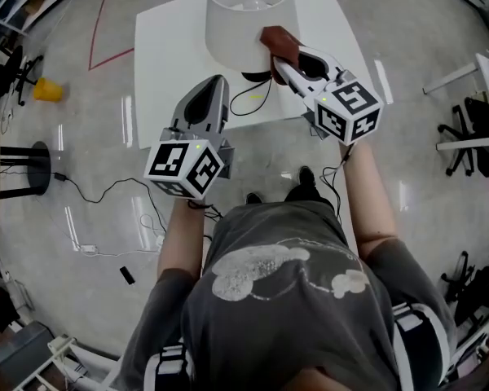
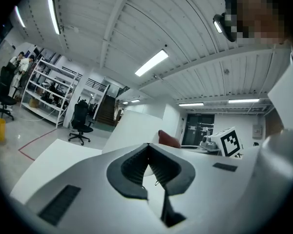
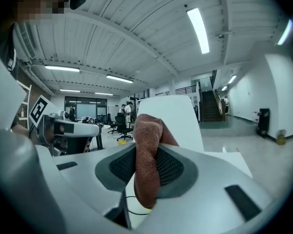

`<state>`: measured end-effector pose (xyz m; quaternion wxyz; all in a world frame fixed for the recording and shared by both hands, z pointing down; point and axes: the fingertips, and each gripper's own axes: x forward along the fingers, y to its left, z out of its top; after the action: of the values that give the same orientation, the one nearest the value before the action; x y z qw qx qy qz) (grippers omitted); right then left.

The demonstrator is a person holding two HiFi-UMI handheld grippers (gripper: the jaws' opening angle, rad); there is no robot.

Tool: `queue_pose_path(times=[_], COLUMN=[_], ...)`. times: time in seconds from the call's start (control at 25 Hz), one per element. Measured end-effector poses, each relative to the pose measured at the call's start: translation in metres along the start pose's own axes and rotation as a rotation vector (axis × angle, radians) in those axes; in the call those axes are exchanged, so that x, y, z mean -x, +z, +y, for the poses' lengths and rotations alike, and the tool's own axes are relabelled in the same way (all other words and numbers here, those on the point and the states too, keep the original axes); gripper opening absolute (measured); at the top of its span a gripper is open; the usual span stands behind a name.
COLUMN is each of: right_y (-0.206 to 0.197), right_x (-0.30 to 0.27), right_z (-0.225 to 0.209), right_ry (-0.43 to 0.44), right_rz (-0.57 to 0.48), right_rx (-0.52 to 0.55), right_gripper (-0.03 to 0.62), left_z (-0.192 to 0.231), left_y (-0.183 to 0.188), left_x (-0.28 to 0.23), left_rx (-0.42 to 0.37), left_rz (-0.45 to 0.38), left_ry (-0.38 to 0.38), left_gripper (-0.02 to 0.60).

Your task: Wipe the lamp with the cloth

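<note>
now cloth (image 1: 279,39) in right gripper (image 1: 287,62)

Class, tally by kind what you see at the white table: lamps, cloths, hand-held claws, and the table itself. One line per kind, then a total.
lamp: 1
cloth: 1
claws: 2, the left claw shut and empty, the right claw shut on the cloth
table: 1
Total: 5

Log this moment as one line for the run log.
right gripper: shut on cloth | cloth: at lamp shade side | left gripper: shut, empty, above table front edge
</note>
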<state>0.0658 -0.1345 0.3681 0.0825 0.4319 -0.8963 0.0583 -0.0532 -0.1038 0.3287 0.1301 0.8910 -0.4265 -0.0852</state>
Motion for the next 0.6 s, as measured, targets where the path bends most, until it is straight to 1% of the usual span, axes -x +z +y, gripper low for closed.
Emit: queue_pose_path(times=[0.16,0.28,0.4,0.6], right_y=[-0.034,-0.055,-0.070,-0.089], right_x=[0.001,0.004,0.006,0.008], right_z=[0.004,0.005,0.003,0.004], right_ry=[-0.029,-0.047,-0.027,0.040], right_rz=[0.060,0.102,0.125,0.163], right_rx=[-0.030,-0.034,-0.055,-0.082], right_gripper=[0.097,0.097,0.097,0.097], left_z=[-0.003,-0.008,-0.013,-0.023], left_y=[-0.010,-0.014,-0.017,-0.020], left_x=[0.002,0.002,-0.001,-0.005], left_rx=[0.001,0.005,0.002,-0.006], left_rz=[0.030,0.040,0.049,0.059], left_ry=[-0.026,-0.027,-0.011,0.035], left_gripper=[0.008,0.008,0.008,0.008])
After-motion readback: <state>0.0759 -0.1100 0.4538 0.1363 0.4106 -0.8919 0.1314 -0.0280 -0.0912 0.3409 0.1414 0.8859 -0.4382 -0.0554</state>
